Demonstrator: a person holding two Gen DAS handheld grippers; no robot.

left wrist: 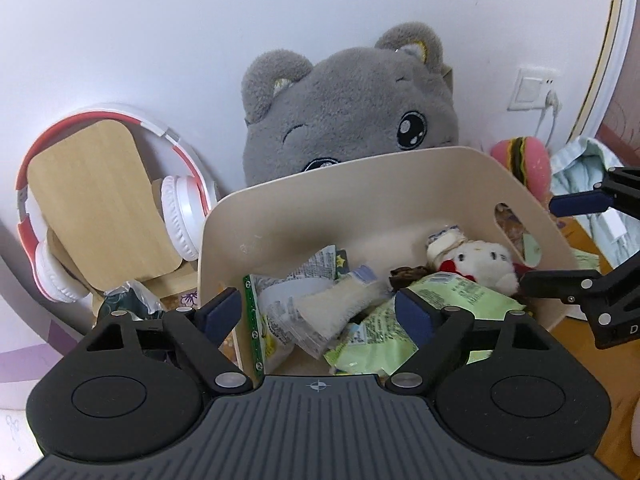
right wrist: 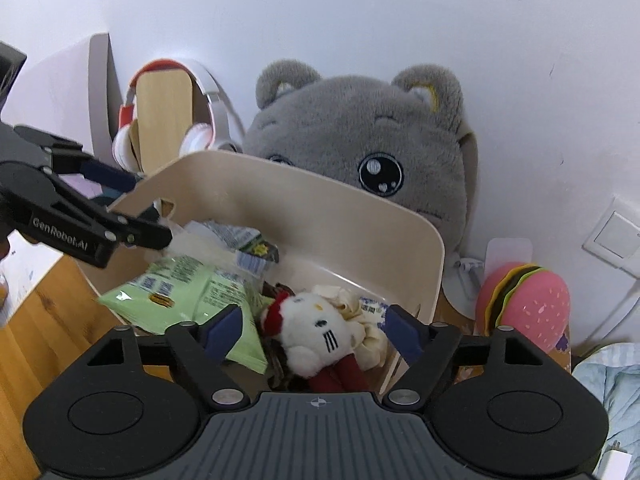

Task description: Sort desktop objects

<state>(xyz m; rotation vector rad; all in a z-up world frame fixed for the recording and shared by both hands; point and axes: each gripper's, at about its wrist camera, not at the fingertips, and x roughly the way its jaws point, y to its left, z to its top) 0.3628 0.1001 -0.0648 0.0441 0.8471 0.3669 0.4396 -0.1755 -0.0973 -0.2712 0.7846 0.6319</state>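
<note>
I had both grippers at the cream bin (left wrist: 280,216) on the counter, left gripper (left wrist: 320,312) straddling its side wall, right gripper (right wrist: 312,328) around the white cat toy (right wrist: 316,332), fingers spread wide, holding nothing; next I'd judge closing on the toy

Your left gripper (left wrist: 318,312) straddles the near wall of the beige bin (left wrist: 360,196), one finger outside it and one inside over the green snack bag (left wrist: 420,304), so that wall blocks any sideways sweep. Your right gripper (right wrist: 312,330) hangs spread over the white kitten plush (right wrist: 316,332), with the bin's right wall just beside its right finger and the burger toy (right wrist: 524,308) beyond at 2 o'clock. At 12 o'clock the tall back wall and the grey bear plush (right wrist: 360,136) close the way forward, the headphones (left wrist: 180,200) on their wooden stand (left wrist: 96,204) crowd 10 o'clock, and the only open room is above the heaped wrappers.
</note>
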